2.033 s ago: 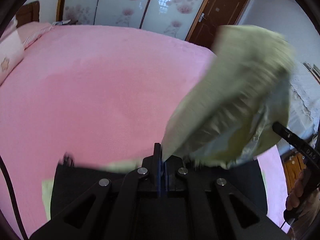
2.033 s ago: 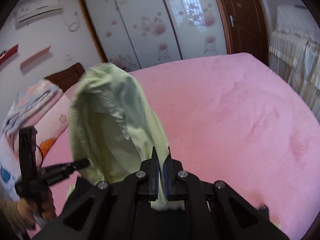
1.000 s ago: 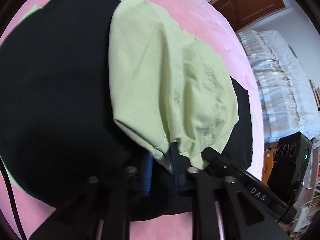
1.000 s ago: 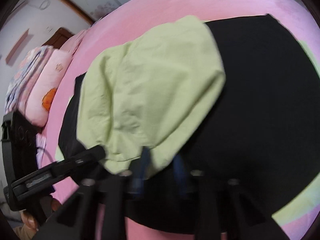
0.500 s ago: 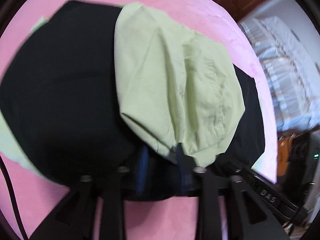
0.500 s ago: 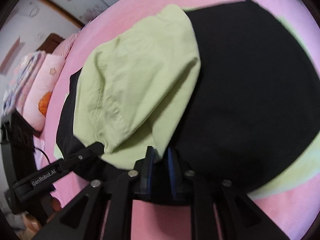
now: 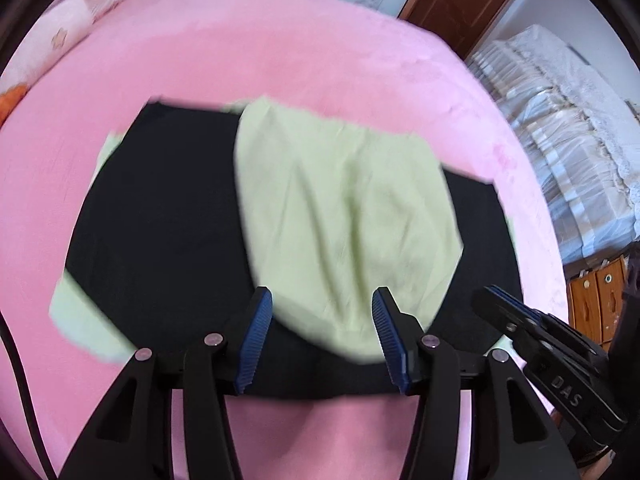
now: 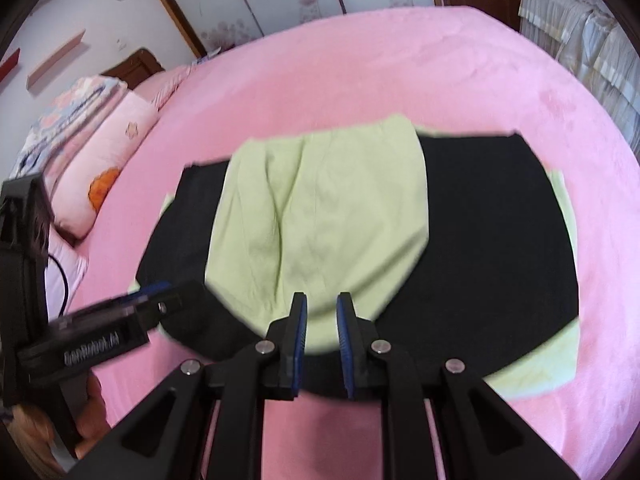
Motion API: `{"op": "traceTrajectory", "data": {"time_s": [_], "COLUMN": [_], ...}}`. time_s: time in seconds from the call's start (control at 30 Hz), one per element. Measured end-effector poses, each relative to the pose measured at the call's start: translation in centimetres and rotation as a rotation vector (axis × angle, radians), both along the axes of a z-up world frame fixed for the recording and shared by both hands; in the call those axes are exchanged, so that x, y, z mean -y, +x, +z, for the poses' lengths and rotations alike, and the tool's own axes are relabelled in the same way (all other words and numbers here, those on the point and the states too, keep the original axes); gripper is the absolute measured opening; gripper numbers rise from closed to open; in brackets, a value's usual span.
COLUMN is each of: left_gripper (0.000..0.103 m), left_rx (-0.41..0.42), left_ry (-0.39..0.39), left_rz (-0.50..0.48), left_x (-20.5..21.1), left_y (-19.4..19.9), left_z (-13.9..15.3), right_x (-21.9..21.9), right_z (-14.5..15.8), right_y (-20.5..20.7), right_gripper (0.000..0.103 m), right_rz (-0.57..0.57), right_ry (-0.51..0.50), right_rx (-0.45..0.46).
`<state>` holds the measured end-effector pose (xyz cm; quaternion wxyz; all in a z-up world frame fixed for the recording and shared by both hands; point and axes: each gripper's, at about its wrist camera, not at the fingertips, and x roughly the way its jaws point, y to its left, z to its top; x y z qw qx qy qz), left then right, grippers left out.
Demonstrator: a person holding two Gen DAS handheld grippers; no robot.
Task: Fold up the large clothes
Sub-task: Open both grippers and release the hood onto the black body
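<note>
My landmark is the black cloth (image 7: 160, 216), a matte, flat, roughly rectangular sheet spread on the bed (image 7: 280, 48), whose pink cover looks soft and fleecy with a short nap.

On top of the black cloth lies the light green garment (image 7: 344, 216), a thin woven fabric folded into a rounded, bag-like shape with soft creases running along its length and a stitched hem at its far edge. It sits right of the cloth's middle in my left view and left of the middle in my right view (image 8: 320, 216). More pale green fabric (image 8: 536, 368) peeks out from under the black cloth at its corners and side edges.

My left tongs (image 7: 320, 336) are opening. Their ribbed blue pads (image 7: 256, 340) stand well apart on either side of the garment's near rounded end, above it, and they do not press on the fabric.

My right tongs (image 8: 322, 340) stand slightly parted, with a narrow gap between the blue pads (image 8: 300, 344). The garment's near edge shows through that gap, below the tips, and nothing is pinched.

Each pair of tongs shows in the other's view as a black bar at the black cloth's near corner. A pink pillow (image 8: 108, 152) with an orange print lies beyond the cloth's left end.
</note>
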<state>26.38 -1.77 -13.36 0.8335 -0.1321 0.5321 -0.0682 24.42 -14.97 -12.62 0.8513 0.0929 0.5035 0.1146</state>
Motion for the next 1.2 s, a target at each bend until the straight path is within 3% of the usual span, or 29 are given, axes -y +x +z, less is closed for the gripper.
{"op": "traceTrajectory", "data": {"time_s": [0.13, 0.23, 0.33, 0.43, 0.47, 0.53, 0.6, 0.77, 1.0, 1.2], "left_gripper": [0.051, 0.048, 0.048, 0.04, 0.04, 0.04, 0.04, 0.04, 0.043, 0.049], "left_rx": [0.081, 0.07, -0.012, -0.05, -0.05, -0.047, -0.035, -0.042, -0.086, -0.093], "left_ry": [-0.025, -0.02, 0.027, 0.108, 0.098, 0.082, 0.111, 0.127, 0.095, 0.055], "left_rz": [0.038, 0.085, 0.128, 0.137, 0.133, 0.126, 0.107, 0.107, 0.102, 0.109], "left_x": [0.5, 0.4, 0.2, -0.7, -1.1, -1.7, -1.4, -1.4, -1.6, -1.6], "left_y": [4.6, 8.1, 9.7, 9.4, 9.1, 8.5, 8.3, 8.5, 8.3, 5.8], "left_z": [-0.5, -2.7, -5.9, -8.3, -8.9, -9.5, -9.5, -9.4, -7.9, -4.3], "right_x": [-0.6, -1.6, -2.0, 0.4, 1.9, 4.3, 4.9, 3.1, 4.0, 3.5], "right_z": [-1.5, -3.7, -6.1, -8.0, -8.6, -9.4, -9.5, -9.3, -8.6, -4.6], "right_y": [4.9, 8.0, 9.5, 8.9, 8.6, 7.9, 7.3, 7.1, 7.2, 4.9], "right_gripper": [0.015, 0.015, 0.015, 0.008, 0.0, 0.0, 0.0, 0.0, 0.003, 0.003], "right_rz": [-0.019, -0.007, 0.019, -0.048, -0.073, -0.087, -0.079, -0.062, -0.098, -0.083], "right_ry": [0.068, 0.112, 0.04, -0.138, -0.141, -0.068, -0.054, -0.163, -0.099, -0.051], "right_rx": [0.019, -0.002, -0.031, -0.02, -0.026, -0.056, -0.053, -0.038, -0.085, -0.066]}}
